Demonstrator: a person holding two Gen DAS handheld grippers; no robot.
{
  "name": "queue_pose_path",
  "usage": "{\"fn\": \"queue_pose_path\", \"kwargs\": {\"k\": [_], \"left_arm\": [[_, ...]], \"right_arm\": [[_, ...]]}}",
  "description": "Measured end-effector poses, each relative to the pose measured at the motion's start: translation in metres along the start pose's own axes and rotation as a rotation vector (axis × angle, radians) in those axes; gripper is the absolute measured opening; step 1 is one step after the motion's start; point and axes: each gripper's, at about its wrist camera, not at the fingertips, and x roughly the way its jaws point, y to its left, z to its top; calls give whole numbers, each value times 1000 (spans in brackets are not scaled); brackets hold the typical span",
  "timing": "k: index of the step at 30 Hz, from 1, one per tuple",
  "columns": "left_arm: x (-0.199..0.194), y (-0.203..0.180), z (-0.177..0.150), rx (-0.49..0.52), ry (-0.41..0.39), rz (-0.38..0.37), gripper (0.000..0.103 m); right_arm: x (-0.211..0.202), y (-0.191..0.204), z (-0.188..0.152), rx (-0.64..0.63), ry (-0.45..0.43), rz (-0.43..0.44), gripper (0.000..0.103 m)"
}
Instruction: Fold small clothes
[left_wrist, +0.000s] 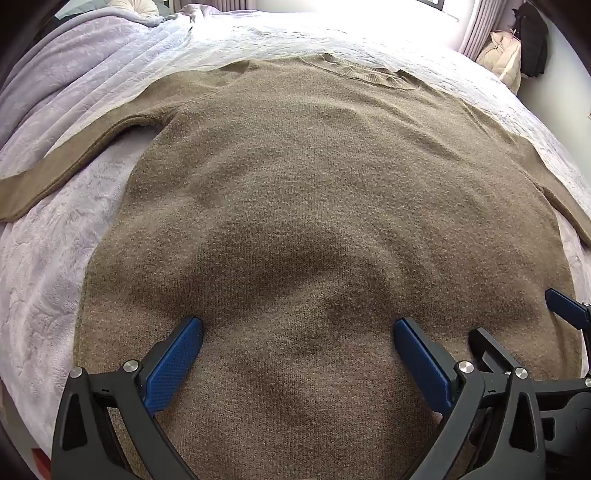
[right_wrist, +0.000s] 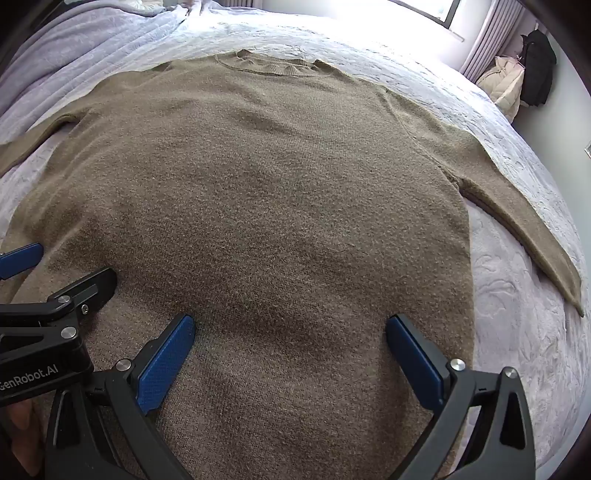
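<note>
A brown knitted sweater (left_wrist: 314, 177) (right_wrist: 266, 177) lies flat and spread out on a bed, collar (right_wrist: 269, 66) at the far end, both sleeves stretched out to the sides. My left gripper (left_wrist: 298, 326) hovers over the sweater's lower body, open wide, nothing between its blue pads. Beside it, to the right, my right gripper (right_wrist: 290, 323) hangs open the same way over the lower right part of the sweater. The left sleeve (left_wrist: 55, 173) runs off to the left, and the right sleeve (right_wrist: 524, 229) reaches toward the bed's right edge. Each gripper shows at the other view's edge.
The bed carries a pale lilac textured blanket (left_wrist: 55, 258) (right_wrist: 517, 314). A folded lilac cover (left_wrist: 55, 66) lies at the far left. Bright window light falls on the far end. Curtains, a cream bag (right_wrist: 506, 85) and a dark garment (right_wrist: 539, 62) stand at the far right corner.
</note>
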Motion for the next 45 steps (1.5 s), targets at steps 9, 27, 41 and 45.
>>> {"fn": "queue_pose_path", "kwargs": {"k": [9,27,41,45], "left_arm": [[0,-1,0,2,4,3,103],[-3,-4,-9,19,-34,36,103],[5,-3,2,6,76,17,103],[8,-3,6,1,109,11,103]], "right_arm": [[0,0,-2,3,0,-3,103],[-6,-2,-18,18,-129,21,103],[-5,-2,-15,17,-121,21,103],[-5,-2,-16,17,-121,21,103]]}}
